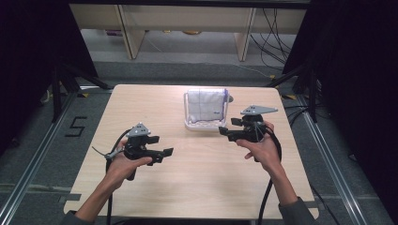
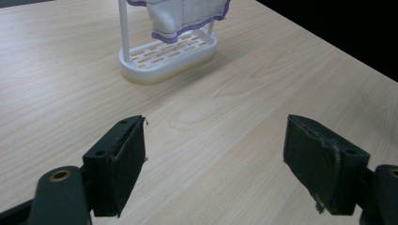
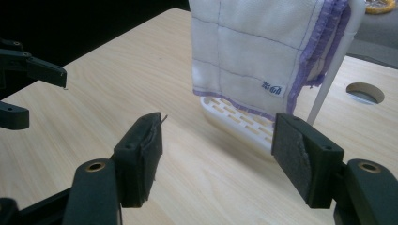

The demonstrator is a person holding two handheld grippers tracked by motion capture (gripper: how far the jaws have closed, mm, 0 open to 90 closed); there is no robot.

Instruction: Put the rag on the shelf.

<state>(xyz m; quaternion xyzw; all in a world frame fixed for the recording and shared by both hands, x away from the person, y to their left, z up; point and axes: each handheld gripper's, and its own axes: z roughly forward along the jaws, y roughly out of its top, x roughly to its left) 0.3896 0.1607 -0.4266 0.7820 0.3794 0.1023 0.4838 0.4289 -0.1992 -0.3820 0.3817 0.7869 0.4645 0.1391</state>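
A white cloth (image 1: 205,106) with purple trim hangs over a small white rack (image 1: 202,125) at the back middle of the wooden table (image 1: 197,187). My right gripper (image 1: 228,127) hovers just right of the rack, pointing left at it. Its jaws stand open with nothing between them. In the right gripper view the cloth (image 3: 253,51) and the rack's slotted base (image 3: 230,123) lie just beyond that gripper (image 3: 218,140). My left gripper (image 1: 164,155) is held open over the table's left half, well short of the rack (image 2: 155,75) and empty (image 2: 213,140). The cloth (image 2: 187,14) drapes above the base.
A round hole (image 3: 365,92) pierces the table behind the rack. The left gripper (image 3: 33,84) shows at the far left of the right gripper view. Dark stands and cables (image 1: 277,42) flank the table. Wooden furniture legs (image 1: 131,37) stand beyond it.
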